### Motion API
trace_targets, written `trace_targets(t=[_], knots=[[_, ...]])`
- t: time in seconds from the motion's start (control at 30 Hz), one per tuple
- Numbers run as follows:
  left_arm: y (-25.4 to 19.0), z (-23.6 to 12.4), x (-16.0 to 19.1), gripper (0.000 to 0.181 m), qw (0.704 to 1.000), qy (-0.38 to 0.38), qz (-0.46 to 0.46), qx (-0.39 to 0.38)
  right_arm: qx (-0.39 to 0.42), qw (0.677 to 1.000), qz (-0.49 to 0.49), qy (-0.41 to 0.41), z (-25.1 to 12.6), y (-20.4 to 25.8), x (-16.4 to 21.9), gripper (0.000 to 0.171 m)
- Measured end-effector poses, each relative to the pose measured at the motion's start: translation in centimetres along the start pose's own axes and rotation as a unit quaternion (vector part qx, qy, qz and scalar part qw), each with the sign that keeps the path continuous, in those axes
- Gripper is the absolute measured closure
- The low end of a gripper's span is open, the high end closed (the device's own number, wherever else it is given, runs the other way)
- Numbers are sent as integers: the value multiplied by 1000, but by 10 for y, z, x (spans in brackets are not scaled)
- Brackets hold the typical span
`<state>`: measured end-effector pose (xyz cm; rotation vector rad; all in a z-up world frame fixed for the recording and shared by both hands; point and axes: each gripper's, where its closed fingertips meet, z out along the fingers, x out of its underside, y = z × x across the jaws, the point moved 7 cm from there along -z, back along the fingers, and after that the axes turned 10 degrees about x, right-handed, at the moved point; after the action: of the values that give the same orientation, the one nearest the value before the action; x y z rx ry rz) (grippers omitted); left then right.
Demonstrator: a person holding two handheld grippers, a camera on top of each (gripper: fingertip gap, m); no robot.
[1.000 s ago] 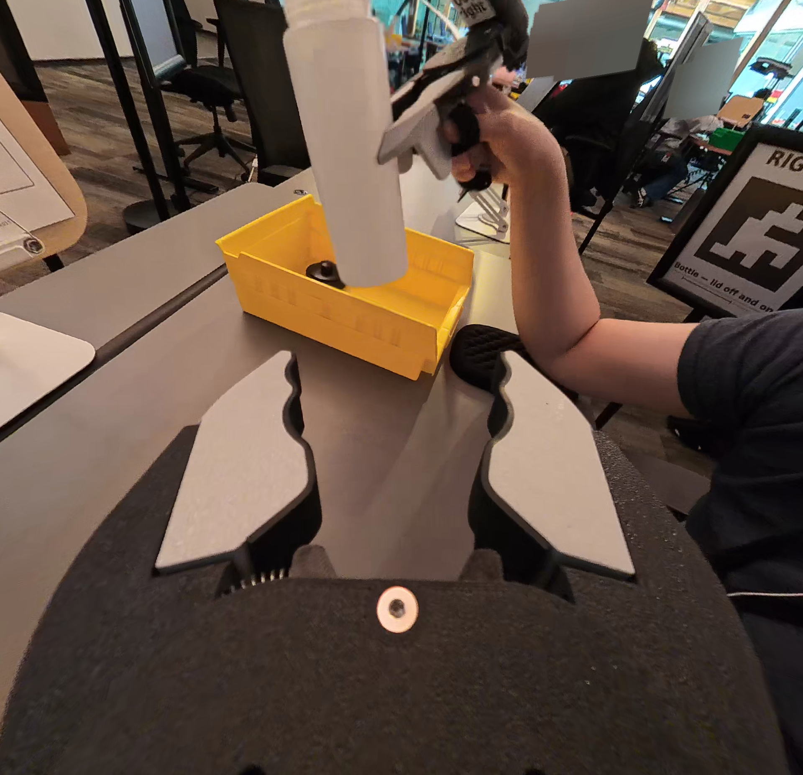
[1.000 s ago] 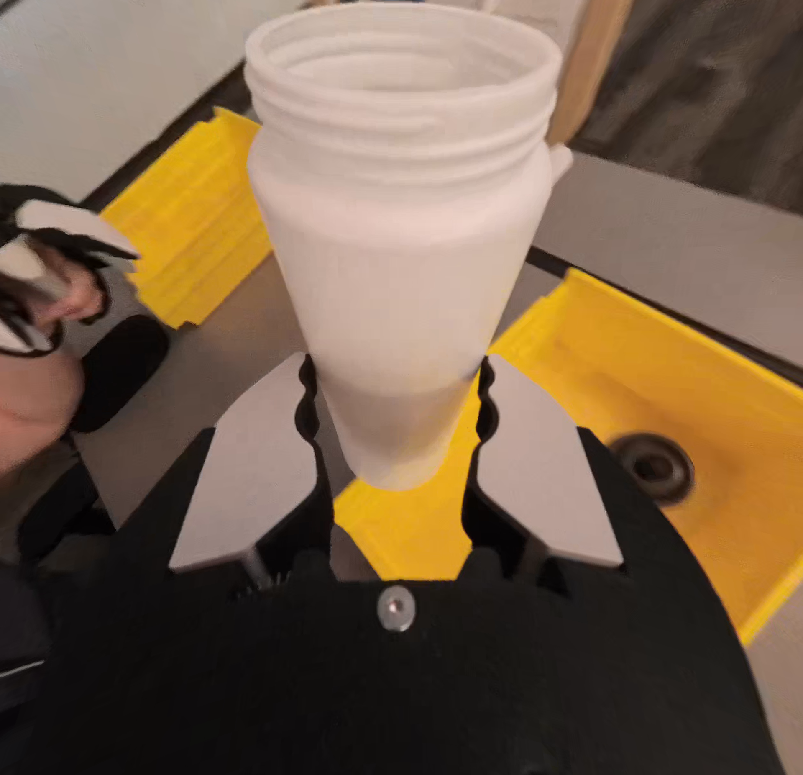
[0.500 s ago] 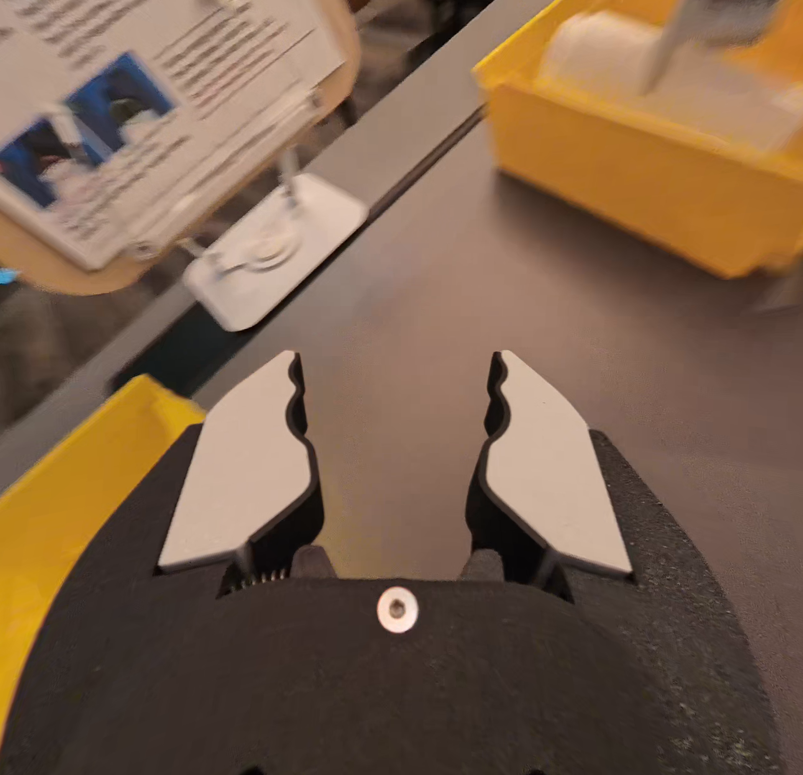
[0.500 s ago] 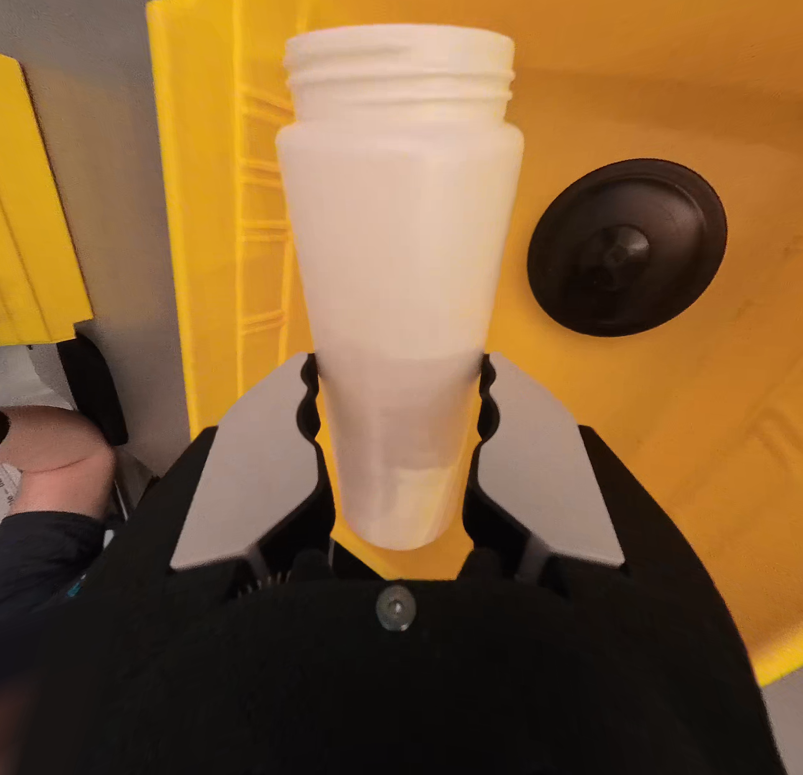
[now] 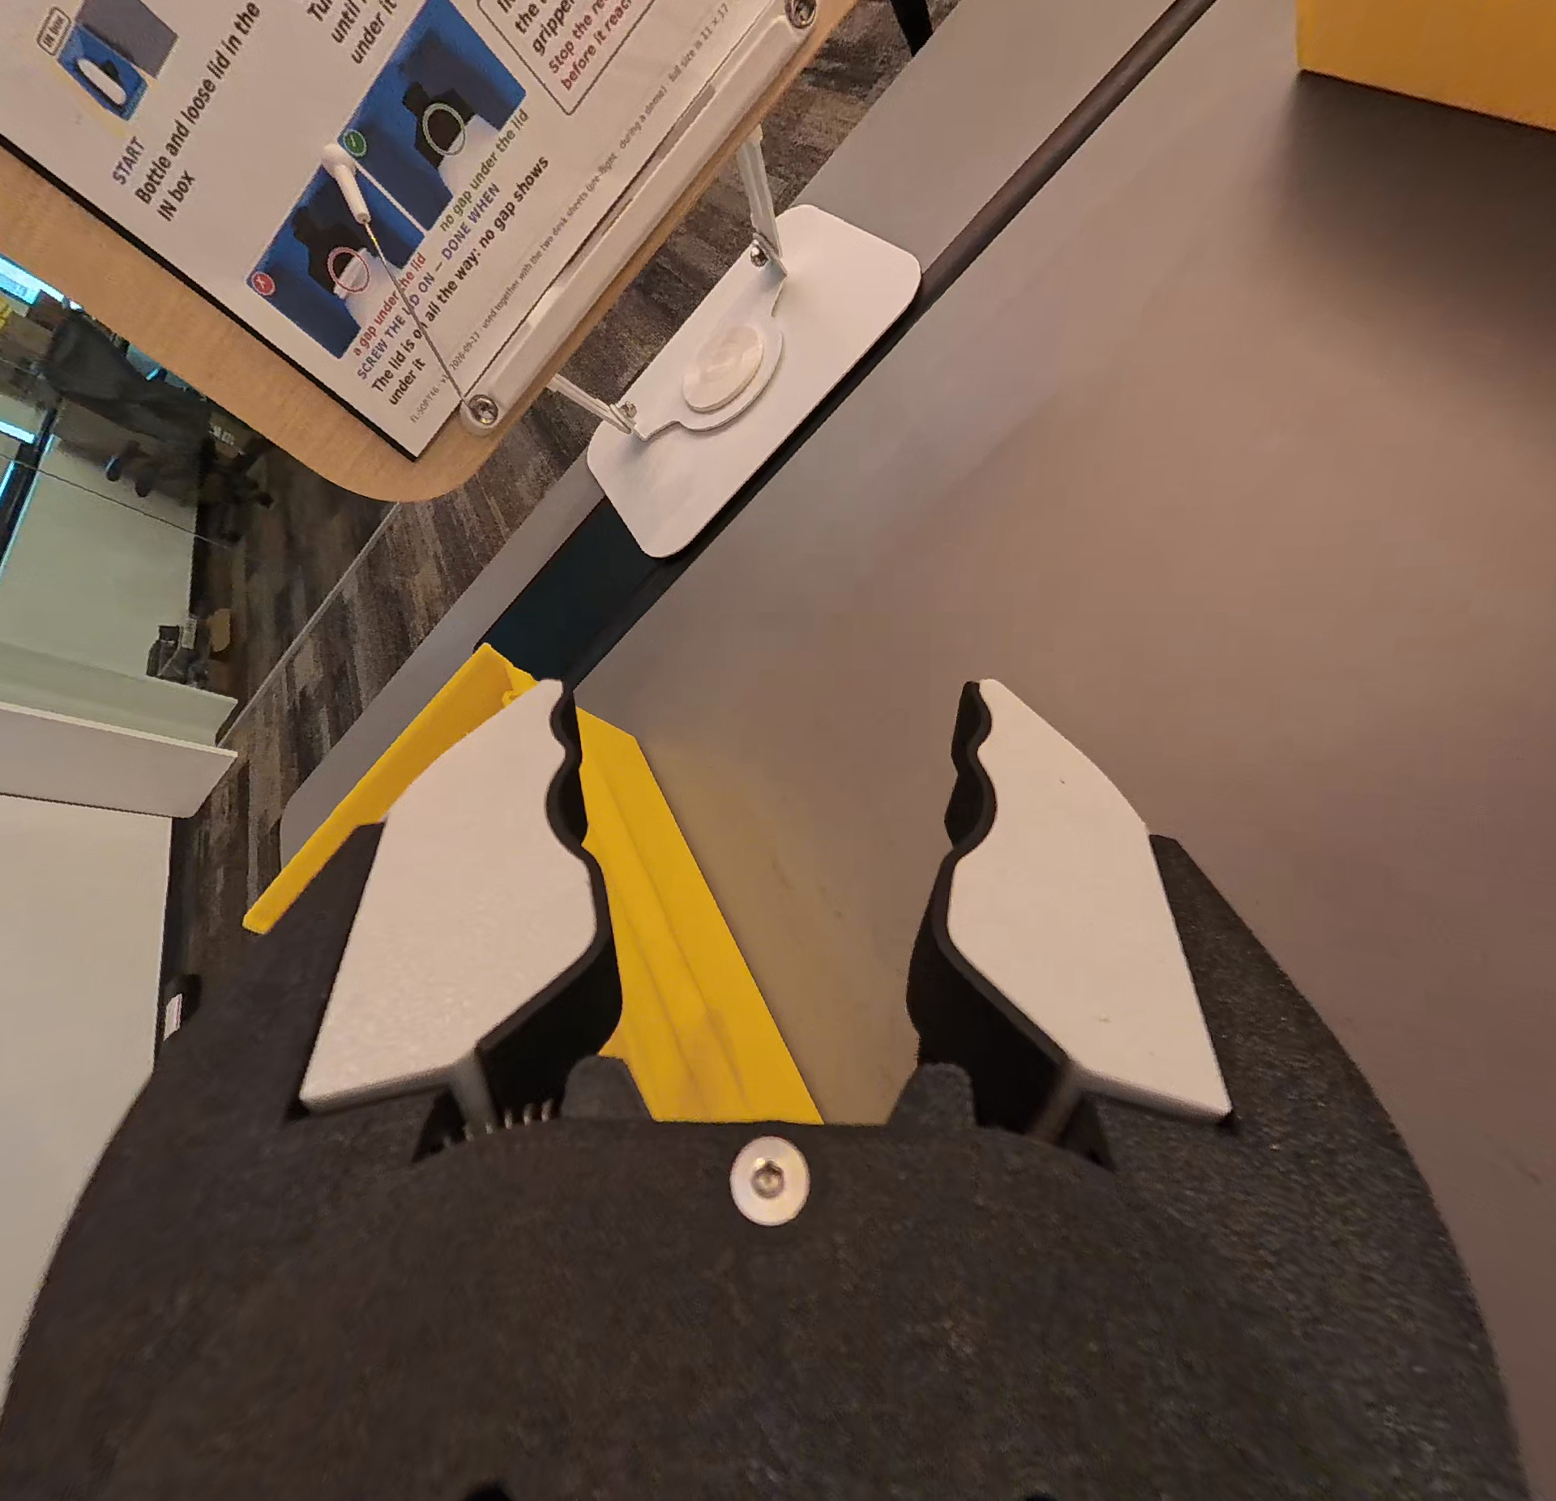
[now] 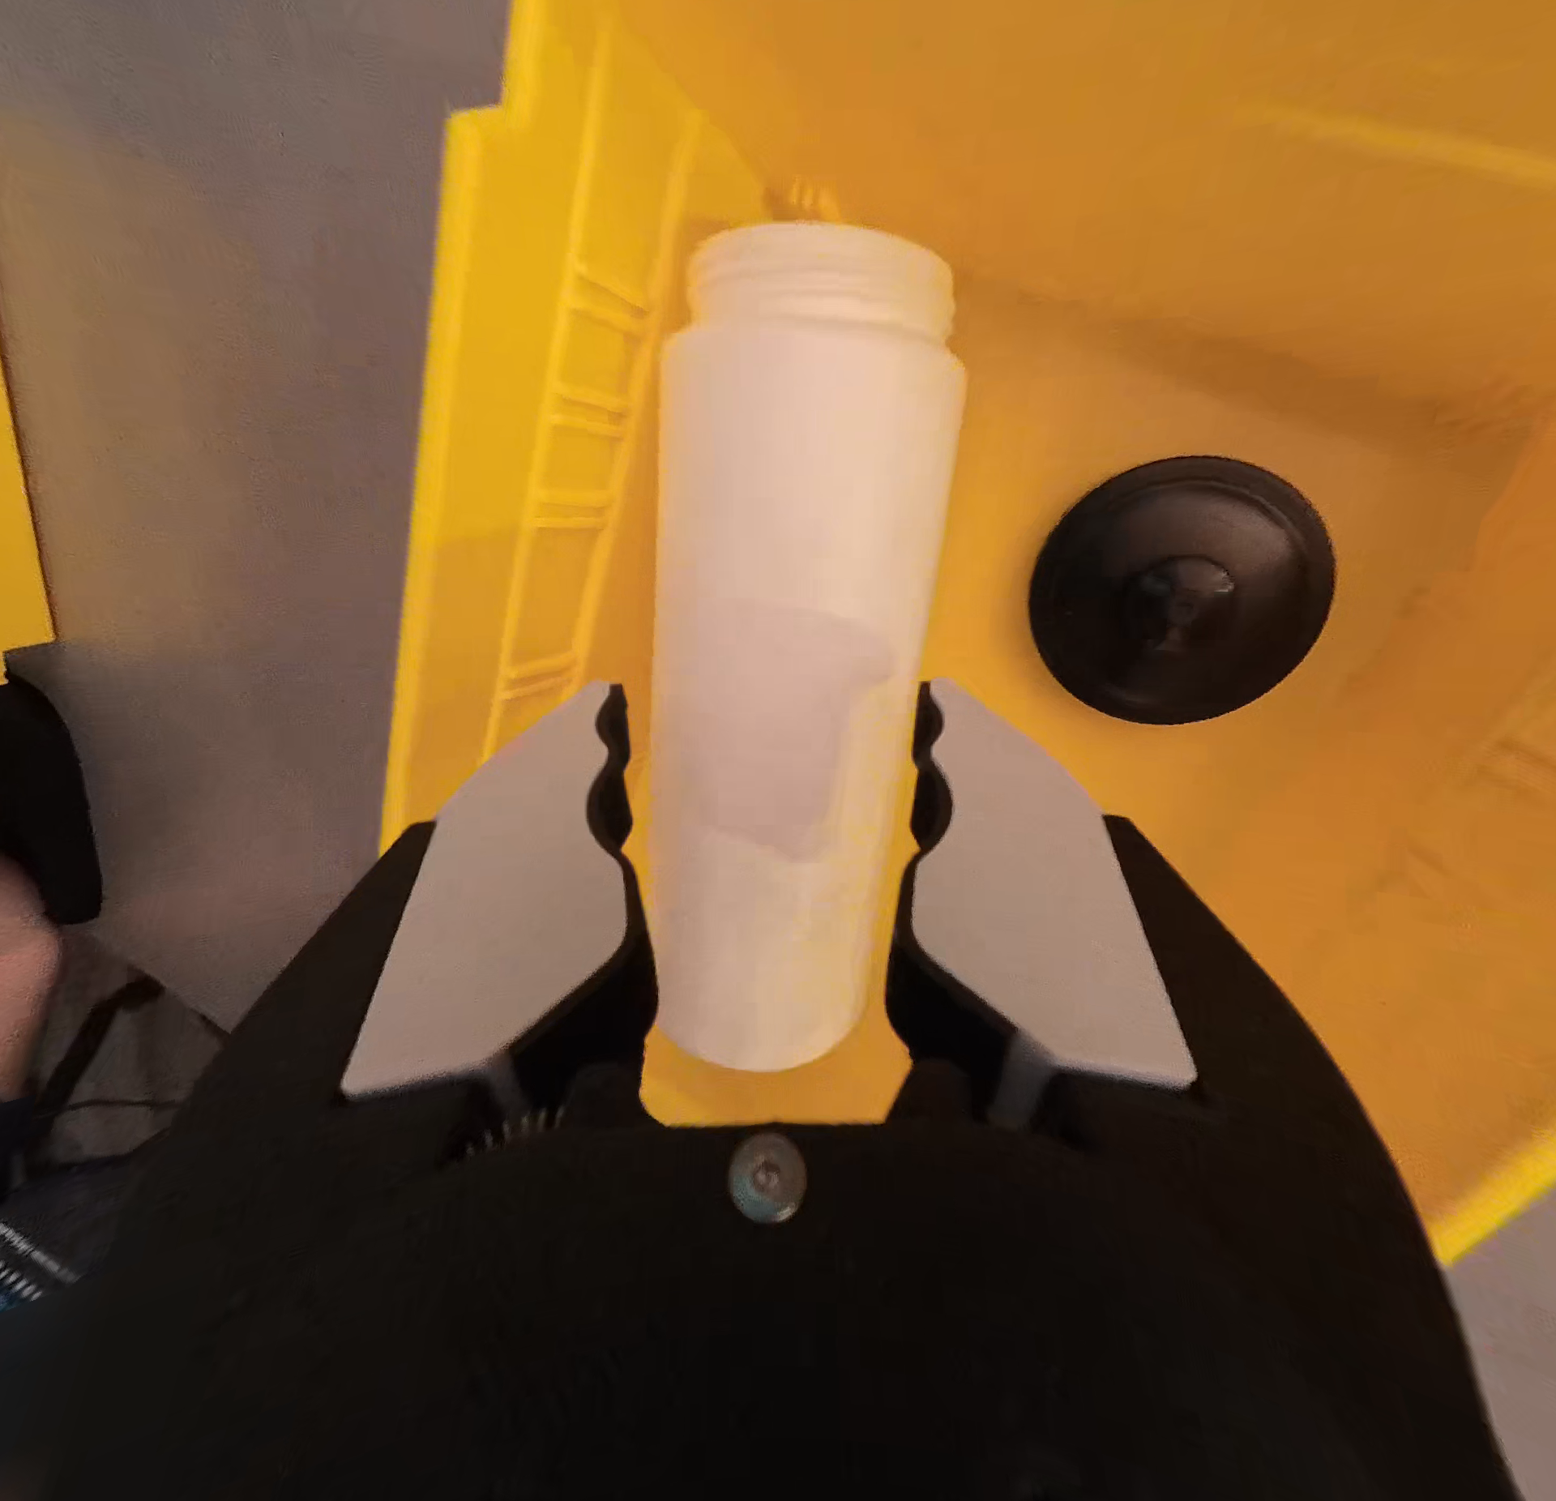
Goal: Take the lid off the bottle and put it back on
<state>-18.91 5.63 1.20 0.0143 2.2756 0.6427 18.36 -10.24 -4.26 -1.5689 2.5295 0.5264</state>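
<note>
My right gripper (image 6: 770,787) has matt grey finger plates on a black, grainy foam-like body. The bottle (image 6: 800,618) looks like milky, translucent plastic, the lid (image 6: 1179,589) smooth, slightly glossy black plastic, the bin (image 6: 1179,197) glossy yellow plastic. The table (image 5: 1179,534) is matt grey; the sign board (image 5: 253,349) shows a wood edge.

bin wall (image 6: 539,416) left, lid (image 6: 1179,589) right (near)
</note>
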Motion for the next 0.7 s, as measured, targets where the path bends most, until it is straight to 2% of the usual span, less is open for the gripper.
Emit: trace_targets(t=[0.1,0.2,0.3,0.37,0.43,0.57,0.7], knots=[[3,-1,0,97,1000,0,-2,-6,51,997,-22,-61,-32,-4,0,105],[9,-3,3,96,1000,11,-2,-18,129,987,-4,-97,-64,-26,13,101],[40,-16,12,97,997,38,-17,-62,190,975,36,-106,-83,-58,27,101],[71,-31,26,99,993,55,-70,-73,197,973,69,-103,-86,-78,35,101],[105,-47,52,102,982,98,-138,-87,204,971,90,-89,-86,-93,44,101],[161,-65,127,109,933,226,-252,-121,203,972,112,-42,-73,-110,55,104],[188,-60,178,118,899,238,-360,-77,167,980,103,14,-50,-109,57,111]])
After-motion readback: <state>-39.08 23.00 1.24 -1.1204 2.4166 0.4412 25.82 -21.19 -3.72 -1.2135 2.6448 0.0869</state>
